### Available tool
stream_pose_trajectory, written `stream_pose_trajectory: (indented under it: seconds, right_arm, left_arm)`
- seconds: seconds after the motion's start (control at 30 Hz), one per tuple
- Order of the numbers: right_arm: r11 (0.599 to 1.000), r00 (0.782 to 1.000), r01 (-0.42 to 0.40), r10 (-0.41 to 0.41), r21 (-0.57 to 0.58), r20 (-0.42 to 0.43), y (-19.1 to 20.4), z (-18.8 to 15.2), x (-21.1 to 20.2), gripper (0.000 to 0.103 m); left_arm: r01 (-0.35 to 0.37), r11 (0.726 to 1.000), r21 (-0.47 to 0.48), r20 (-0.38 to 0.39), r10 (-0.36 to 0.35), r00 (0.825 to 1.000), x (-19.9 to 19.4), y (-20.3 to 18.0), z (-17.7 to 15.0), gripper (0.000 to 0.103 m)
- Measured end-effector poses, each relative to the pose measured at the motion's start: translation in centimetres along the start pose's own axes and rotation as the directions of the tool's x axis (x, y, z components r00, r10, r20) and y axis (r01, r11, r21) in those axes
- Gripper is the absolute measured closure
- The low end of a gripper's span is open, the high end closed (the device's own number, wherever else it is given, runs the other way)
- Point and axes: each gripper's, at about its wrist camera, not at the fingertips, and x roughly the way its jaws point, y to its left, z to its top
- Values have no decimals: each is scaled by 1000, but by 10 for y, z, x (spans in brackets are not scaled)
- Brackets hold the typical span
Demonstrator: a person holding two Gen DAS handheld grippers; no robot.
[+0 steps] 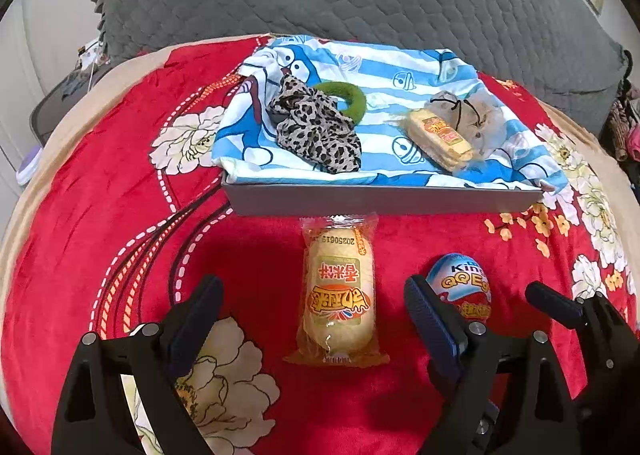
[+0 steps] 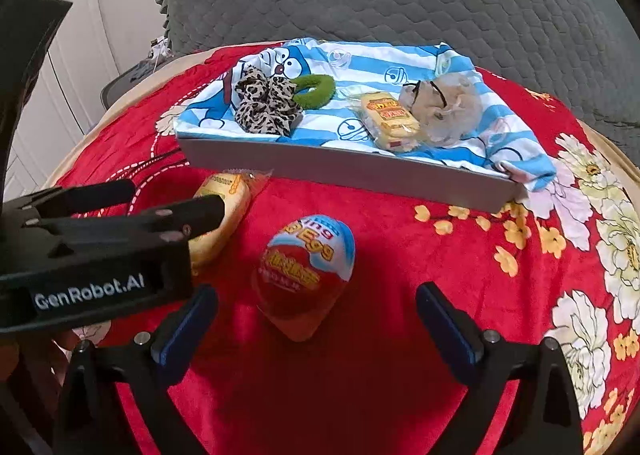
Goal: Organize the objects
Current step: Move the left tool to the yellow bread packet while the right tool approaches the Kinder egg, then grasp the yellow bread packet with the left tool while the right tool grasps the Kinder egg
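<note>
While between released left gripper jaws, snack packet lengthwise toward tray.

Left wrist view: left gripper's finger hides the Kinder egg's lower left; right wrist view: left gripper covers most of the rice cracker pack left of that egg, whose label is blurred.
</note>
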Motion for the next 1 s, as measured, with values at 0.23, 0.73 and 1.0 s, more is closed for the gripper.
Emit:
stream_pose_trajectory:
  seconds: [0.23,0.73,1.0]
  right_arm:
    - [1000,1000,-14,14,0,-9,3,4,10,6]
    - [999,999,-28,29,29,-36,-1,12,31,23]
    - [998,998,-42,43,38,-45,-2,15,38,40]
  left_arm:
    - [1,1000,15,7,-1,1000,5,-3,6,11]
    - [-7,1000,15,-2,7,1000,23,-3,10,11]
    - [-12,1000,24,-3,12,1000,27,-3,9,17]
